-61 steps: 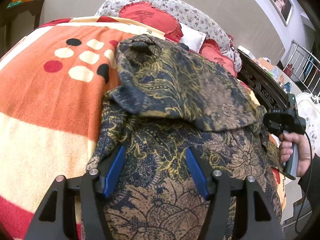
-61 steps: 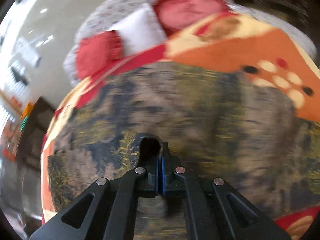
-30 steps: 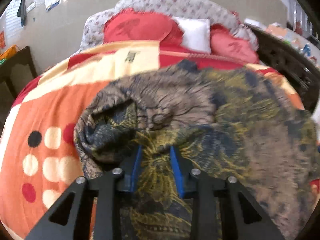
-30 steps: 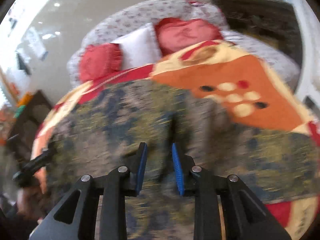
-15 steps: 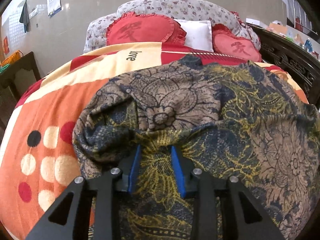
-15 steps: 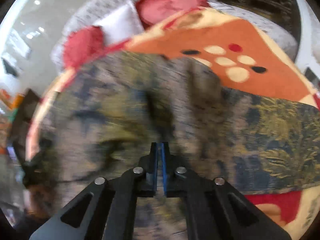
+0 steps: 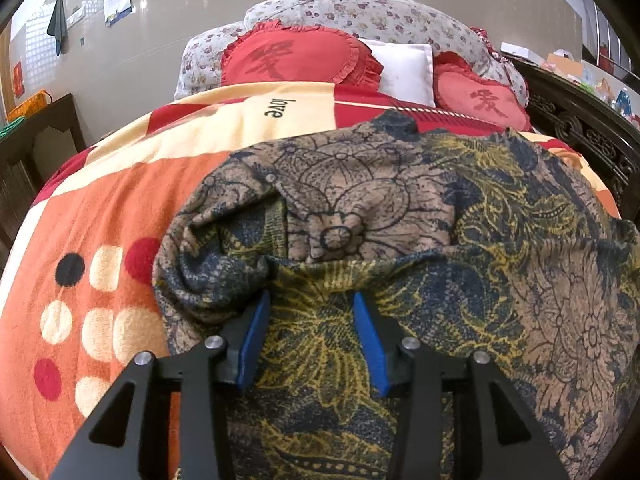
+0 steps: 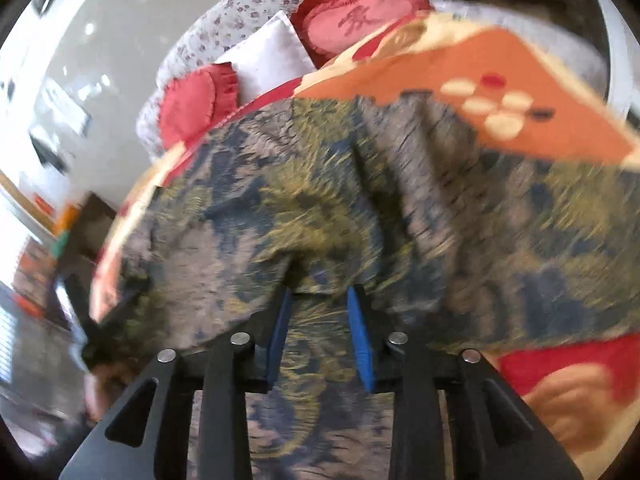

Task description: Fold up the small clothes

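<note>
The patterned garment (image 7: pixel 420 240) lies spread on the orange blanket (image 7: pixel 92 220), directly under and ahead of both your grippers. Beyond it, heart-shaped red cushions (image 7: pixel 296 56) and a white pillow (image 7: pixel 404 68) lean against a floral bolster (image 7: pixel 360 12); a dark carved bed frame (image 7: pixel 580 132) runs along your right. Your left gripper (image 7: pixel 310 304) has just been opening, its jaws half apart with loose cloth between them. Your right gripper (image 8: pixel 318 300) has likewise just opened over blurred fabric.

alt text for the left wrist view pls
The left tool, jaws apart, hovers over a patterned dark floral garment, folded over itself on an orange dotted blanket. Red heart cushions sit behind.
</note>
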Demonstrator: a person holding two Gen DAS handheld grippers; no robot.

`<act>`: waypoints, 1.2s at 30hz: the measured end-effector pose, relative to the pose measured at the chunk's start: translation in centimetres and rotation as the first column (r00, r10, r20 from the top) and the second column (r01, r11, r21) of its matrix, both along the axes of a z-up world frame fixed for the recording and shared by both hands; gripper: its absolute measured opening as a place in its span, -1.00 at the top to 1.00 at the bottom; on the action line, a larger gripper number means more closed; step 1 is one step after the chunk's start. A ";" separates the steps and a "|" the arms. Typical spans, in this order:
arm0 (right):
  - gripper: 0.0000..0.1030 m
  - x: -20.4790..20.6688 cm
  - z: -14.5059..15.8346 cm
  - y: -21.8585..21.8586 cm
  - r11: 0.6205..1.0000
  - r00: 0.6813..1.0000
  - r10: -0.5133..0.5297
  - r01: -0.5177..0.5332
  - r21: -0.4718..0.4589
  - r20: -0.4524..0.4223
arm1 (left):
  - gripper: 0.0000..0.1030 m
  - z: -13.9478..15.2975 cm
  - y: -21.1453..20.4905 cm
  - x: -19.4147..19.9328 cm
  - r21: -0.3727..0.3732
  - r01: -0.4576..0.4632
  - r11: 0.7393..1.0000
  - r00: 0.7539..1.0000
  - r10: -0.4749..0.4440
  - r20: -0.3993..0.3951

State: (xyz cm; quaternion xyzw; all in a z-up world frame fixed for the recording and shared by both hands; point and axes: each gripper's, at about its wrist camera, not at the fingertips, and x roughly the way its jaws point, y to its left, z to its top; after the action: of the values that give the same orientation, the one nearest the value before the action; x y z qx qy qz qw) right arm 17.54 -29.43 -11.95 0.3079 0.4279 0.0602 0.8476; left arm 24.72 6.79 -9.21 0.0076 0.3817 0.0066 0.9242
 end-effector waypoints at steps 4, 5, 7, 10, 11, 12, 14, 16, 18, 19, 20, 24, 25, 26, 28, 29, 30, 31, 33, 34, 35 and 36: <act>0.31 -0.4 -3.9 -1.9 0.913 0.964 -0.249 0.267 0.308 -0.095 | 0.09 0.0 0.0 0.1 0.006 -0.003 1.000 1.000 0.003 0.000; 0.31 -0.4 -4.1 -2.3 0.894 0.955 -0.278 0.296 0.337 -0.103 | 0.08 -0.1 0.0 0.2 0.010 -0.007 1.000 1.000 0.007 -0.001; 0.31 -0.1 -3.8 -2.4 0.894 0.953 -0.285 0.302 0.332 -0.101 | 0.07 -0.1 0.0 0.2 0.017 -0.009 1.000 1.000 0.009 0.000; 0.50 -0.3 -3.5 -2.5 0.900 0.954 -0.277 0.300 0.316 -0.119 | 0.07 -0.1 0.0 0.2 0.016 -0.009 1.000 1.000 0.009 0.000; 0.71 -0.2 -3.5 -2.4 0.909 0.957 -0.262 0.288 0.300 -0.125 | 0.07 -0.1 -0.1 0.2 0.016 -0.009 1.000 1.000 0.009 0.000; 0.76 0.1 -3.4 -2.1 0.921 0.963 -0.243 0.268 0.284 -0.119 | 0.06 -0.1 -0.2 0.1 0.020 -0.009 1.000 1.000 0.009 0.000; 0.83 -0.1 -1.9 -1.5 0.954 0.970 -0.227 0.239 0.182 -0.084 | 0.06 -0.1 -0.1 0.1 0.020 -0.009 1.000 1.000 0.009 0.001; 0.84 -0.7 -0.6 -1.7 0.974 0.977 -0.201 0.207 0.092 -0.069 | 0.06 -0.1 -0.1 0.1 0.019 -0.009 1.000 1.000 0.009 0.000; 0.84 -0.4 0.4 -1.9 0.989 0.984 -0.149 0.147 -0.028 -0.096 | 0.06 -0.1 -0.2 0.1 0.021 -0.010 1.000 1.000 0.010 0.001; 0.91 -0.2 0.7 -1.8 0.988 0.985 -0.125 0.113 -0.103 -0.121 | 0.06 -0.1 -0.1 0.1 0.020 -0.010 1.000 1.000 0.010 0.001; 0.99 0.1 0.8 -2.0 0.976 0.980 -0.109 0.075 -0.203 -0.165 | 0.06 -0.1 -0.2 0.1 0.019 -0.009 1.000 1.000 0.009 0.001; 0.98 0.3 0.5 -3.6 0.960 0.971 -0.107 0.045 -0.275 -0.215 | 0.06 -0.1 -0.2 0.1 0.020 -0.010 1.000 1.000 0.010 0.001; 0.98 -0.2 1.9 -3.6 0.958 0.980 -0.115 0.067 -0.277 -0.160 | 0.06 -0.1 -0.1 0.2 0.019 -0.010 1.000 1.000 0.010 0.001; 0.98 -0.5 3.0 -3.5 0.958 0.988 -0.112 0.079 -0.277 -0.105 | 0.06 -0.1 -0.1 0.2 0.018 -0.010 1.000 1.000 0.010 0.001; 0.91 -0.4 5.4 -2.3 0.975 0.998 -0.060 0.061 -0.215 0.012 | 0.05 -0.1 -0.2 0.2 0.025 -0.011 1.000 1.000 0.011 0.001; 0.85 0.1 5.8 -1.6 0.981 0.999 -0.027 0.033 -0.193 0.034 | 0.05 -0.1 -0.1 0.2 0.024 -0.011 1.000 1.000 0.011 0.000; 0.83 1.1 6.1 -0.1 0.984 0.998 0.035 -0.026 -0.179 0.050 | 0.05 -0.1 0.0 0.2 0.022 -0.011 1.000 1.000 0.011 0.000; 0.82 2.2 6.2 1.3 0.979 0.996 0.077 -0.066 -0.192 0.051 | 0.05 -0.1 -0.1 0.2 0.022 -0.011 1.000 1.000 0.011 0.000; 0.82 3.9 5.5 4.2 0.954 0.983 0.178 -0.162 -0.252 0.042 | 0.05 -0.1 -0.2 0.1 0.021 -0.011 1.000 1.000 0.011 0.001; 0.82 5.4 4.8 5.7 0.935 0.973 0.227 -0.209 -0.288 0.031 | 0.05 -0.1 -0.1 0.2 0.018 -0.011 1.000 1.000 0.011 -0.001; 0.82 6.4 4.2 6.4 0.919 0.970 0.241 -0.222 -0.326 0.016 | 0.04 -0.1 -0.1 0.3 0.016 -0.012 1.000 1.000 0.012 -0.002; 0.82 7.5 2.9 6.7 0.898 0.976 0.218 -0.207 -0.388 -0.016 | 0.04 -0.2 -0.1 0.3 0.017 -0.012 1.000 1.000 0.012 -0.004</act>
State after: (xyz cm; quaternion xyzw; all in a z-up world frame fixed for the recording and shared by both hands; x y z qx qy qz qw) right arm 25.01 -22.72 -9.06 0.0849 0.4504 0.0711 0.8860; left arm 25.03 6.71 -9.37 0.0134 0.3835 0.0154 0.9233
